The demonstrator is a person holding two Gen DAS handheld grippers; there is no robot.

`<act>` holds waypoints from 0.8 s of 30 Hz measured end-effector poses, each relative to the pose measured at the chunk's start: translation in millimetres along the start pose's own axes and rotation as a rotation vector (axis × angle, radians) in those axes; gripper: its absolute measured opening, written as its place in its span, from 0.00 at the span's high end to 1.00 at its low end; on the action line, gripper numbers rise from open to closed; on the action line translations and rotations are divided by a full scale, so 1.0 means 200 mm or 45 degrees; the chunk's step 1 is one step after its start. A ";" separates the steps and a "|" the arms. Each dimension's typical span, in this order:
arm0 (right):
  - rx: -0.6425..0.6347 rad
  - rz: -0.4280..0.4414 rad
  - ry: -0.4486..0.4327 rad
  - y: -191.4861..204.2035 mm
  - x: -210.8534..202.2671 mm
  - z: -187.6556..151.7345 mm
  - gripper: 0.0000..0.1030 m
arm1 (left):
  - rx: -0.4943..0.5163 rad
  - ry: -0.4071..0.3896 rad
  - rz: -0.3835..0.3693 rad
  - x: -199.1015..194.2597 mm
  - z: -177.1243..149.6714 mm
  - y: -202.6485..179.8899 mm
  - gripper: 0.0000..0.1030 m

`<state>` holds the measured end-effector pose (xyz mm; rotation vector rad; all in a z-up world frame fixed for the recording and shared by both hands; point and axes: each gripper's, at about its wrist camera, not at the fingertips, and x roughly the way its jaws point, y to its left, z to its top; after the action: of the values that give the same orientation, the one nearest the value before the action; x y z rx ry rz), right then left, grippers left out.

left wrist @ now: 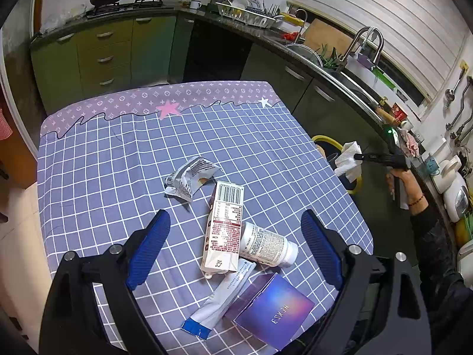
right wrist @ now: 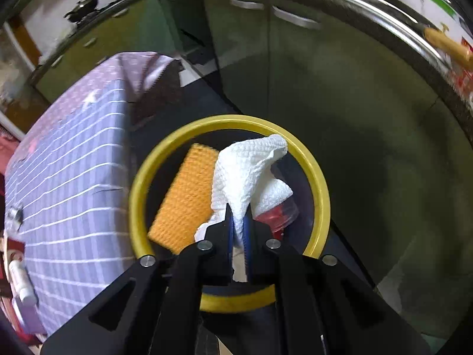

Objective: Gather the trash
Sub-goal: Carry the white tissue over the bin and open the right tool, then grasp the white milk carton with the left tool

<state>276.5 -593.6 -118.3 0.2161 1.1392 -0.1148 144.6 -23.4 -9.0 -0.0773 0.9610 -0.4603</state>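
Observation:
My right gripper (right wrist: 239, 216) is shut on a white paper towel (right wrist: 248, 171) and holds it over the yellow-rimmed trash bin (right wrist: 139, 183); the towel also shows in the left wrist view (left wrist: 350, 159). An orange sponge-like piece (right wrist: 186, 198) and something red lie in the bin. My left gripper (left wrist: 236, 222) is open above the table, over a white carton (left wrist: 224, 227) and a white pill bottle (left wrist: 269, 245). A crumpled silver wrapper (left wrist: 189, 177), a white and blue sachet (left wrist: 218, 298) and a purple box (left wrist: 272, 310) lie nearby.
The table has a blue checked cloth (left wrist: 118, 162). The bin (left wrist: 325, 140) stands on the floor past the table's right edge, beside green cabinets (left wrist: 319, 109). A sink and counter (left wrist: 354, 80) run along the right.

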 end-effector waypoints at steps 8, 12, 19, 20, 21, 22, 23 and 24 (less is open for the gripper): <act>0.095 0.011 -0.021 -0.12 0.02 -0.05 0.48 | 0.015 0.030 0.003 0.04 0.00 -0.02 0.17; 0.086 0.085 -0.076 -0.08 -0.14 -0.14 0.48 | 0.029 0.056 0.012 0.07 0.01 -0.04 0.17; 0.025 0.185 -0.144 0.04 -0.35 -0.26 0.44 | 0.008 0.140 0.009 0.17 0.03 -0.03 0.17; 0.021 0.180 -0.161 0.04 -0.38 -0.25 0.42 | 0.008 0.141 0.011 0.18 0.03 -0.03 0.17; 0.016 0.180 -0.173 0.05 -0.40 -0.25 0.42 | 0.007 0.140 0.013 0.18 0.03 -0.03 0.17; 0.010 0.180 -0.178 0.05 -0.42 -0.24 0.42 | 0.007 0.140 0.012 0.18 0.03 -0.03 0.17; 0.000 0.180 -0.184 0.06 -0.44 -0.24 0.42 | 0.009 0.143 0.011 0.19 0.03 -0.04 0.17; -0.003 0.179 -0.189 0.07 -0.45 -0.24 0.42 | 0.011 0.153 0.013 0.20 0.03 -0.04 0.17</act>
<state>199.9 -571.4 -53.3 0.2805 0.9733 -0.0046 166.3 -48.0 -33.9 -0.0371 1.0767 -0.4636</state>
